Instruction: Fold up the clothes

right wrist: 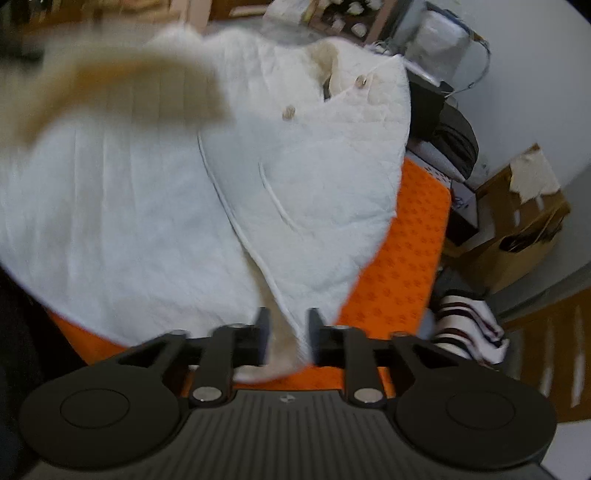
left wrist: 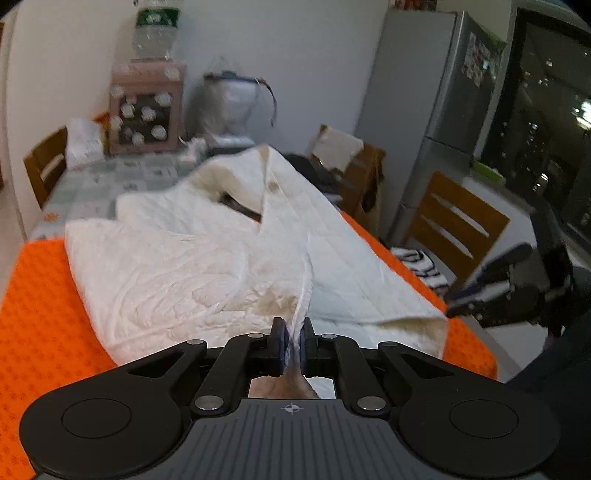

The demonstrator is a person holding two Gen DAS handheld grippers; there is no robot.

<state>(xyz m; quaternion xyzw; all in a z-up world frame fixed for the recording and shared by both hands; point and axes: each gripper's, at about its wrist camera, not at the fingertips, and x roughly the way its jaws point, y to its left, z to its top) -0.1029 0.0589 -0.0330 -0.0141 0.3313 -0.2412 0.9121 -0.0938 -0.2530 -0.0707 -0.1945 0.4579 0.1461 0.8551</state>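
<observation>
A white quilted jacket [left wrist: 207,251] is lying spread over an orange mat [left wrist: 40,295] that is covering the near end of the counter [left wrist: 96,181]. Its buttoned front is facing up, with two pale buttons [right wrist: 289,112] showing near the collar and a piped edge running down toward the hem. One blurred flap with a tan lining is hanging across the upper left of the right wrist view, lifted off the rest of the cloth.

The left gripper [left wrist: 291,345] is pinching the jacket's piped front edge at the hem: its fingers [left wrist: 276,343] are standing almost together, and a thin ridge of white cloth is rising between the pads, pulled taut up from the mat.

The right gripper [right wrist: 288,338] is reaching over the jacket's lower corner. Its fingers [right wrist: 263,334] are standing partly apart with a fold of the hem lying in the gap; motion blur is hiding whether the pads are pressing on it. From the left wrist view this gripper is showing at the right edge, beyond the jacket's corner.

Beyond the mat, the counter is carrying a patterned cloth, a pink box [left wrist: 147,107] and a clear water bottle [left wrist: 155,33] on top of it. A wooden chair [left wrist: 458,225] is standing to the right with a striped garment [left wrist: 421,266] on its seat, near a grey refrigerator [left wrist: 436,107] and a dark window [left wrist: 546,110].
</observation>
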